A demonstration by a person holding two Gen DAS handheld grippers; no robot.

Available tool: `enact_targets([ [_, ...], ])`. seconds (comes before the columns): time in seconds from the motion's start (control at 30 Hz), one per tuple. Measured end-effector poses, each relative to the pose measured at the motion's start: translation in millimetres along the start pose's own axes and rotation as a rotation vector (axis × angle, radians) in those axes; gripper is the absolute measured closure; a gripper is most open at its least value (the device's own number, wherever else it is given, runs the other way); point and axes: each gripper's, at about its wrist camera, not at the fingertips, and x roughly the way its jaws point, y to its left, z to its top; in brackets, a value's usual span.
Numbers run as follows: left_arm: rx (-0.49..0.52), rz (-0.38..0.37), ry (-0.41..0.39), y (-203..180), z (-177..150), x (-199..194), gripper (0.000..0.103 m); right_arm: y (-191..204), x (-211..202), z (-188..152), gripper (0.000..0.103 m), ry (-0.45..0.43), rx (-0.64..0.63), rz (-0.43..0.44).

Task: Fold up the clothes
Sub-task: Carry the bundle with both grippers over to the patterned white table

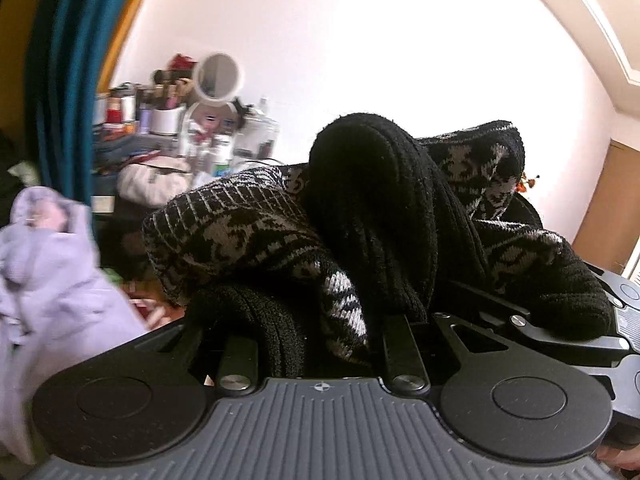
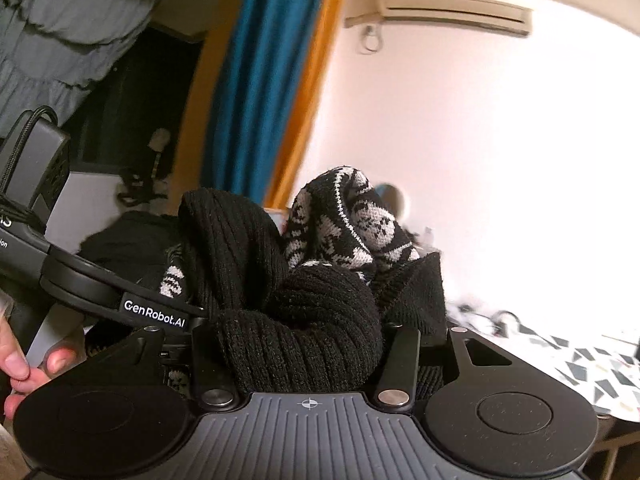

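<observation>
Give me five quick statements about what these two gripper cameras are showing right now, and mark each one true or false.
1. Both grippers have the black and white knit sweater bunched between their fingers. True.
2. The sweater lies spread flat on a table. False: it is heaped up in front of both cameras, over the left gripper and the right gripper.
3. A lilac garment shows at the left of the left wrist view. True.
4. The curtain is red. False: it is teal with an orange edge.
5. An air conditioner hangs high on the wall. True.
</observation>
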Motion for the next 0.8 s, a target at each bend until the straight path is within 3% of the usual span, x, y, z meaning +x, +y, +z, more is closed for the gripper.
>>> enact_targets([
  [0.4,0.098,-0.197,0.137,-122,-7,115,0.082,-134,-43,-50,0.059,0.07,0.096,-0.229],
  [0.57,0.095,-0.296,0.195,-150,-13,173,0.082,-179,-25,-62,0.059,0.134,0.094,-0.318],
  [0.8,0.133,-0.386,0.19,-158,18,274,0.082,-255,46,-75,0.059,0.146,0.084,-0.398],
])
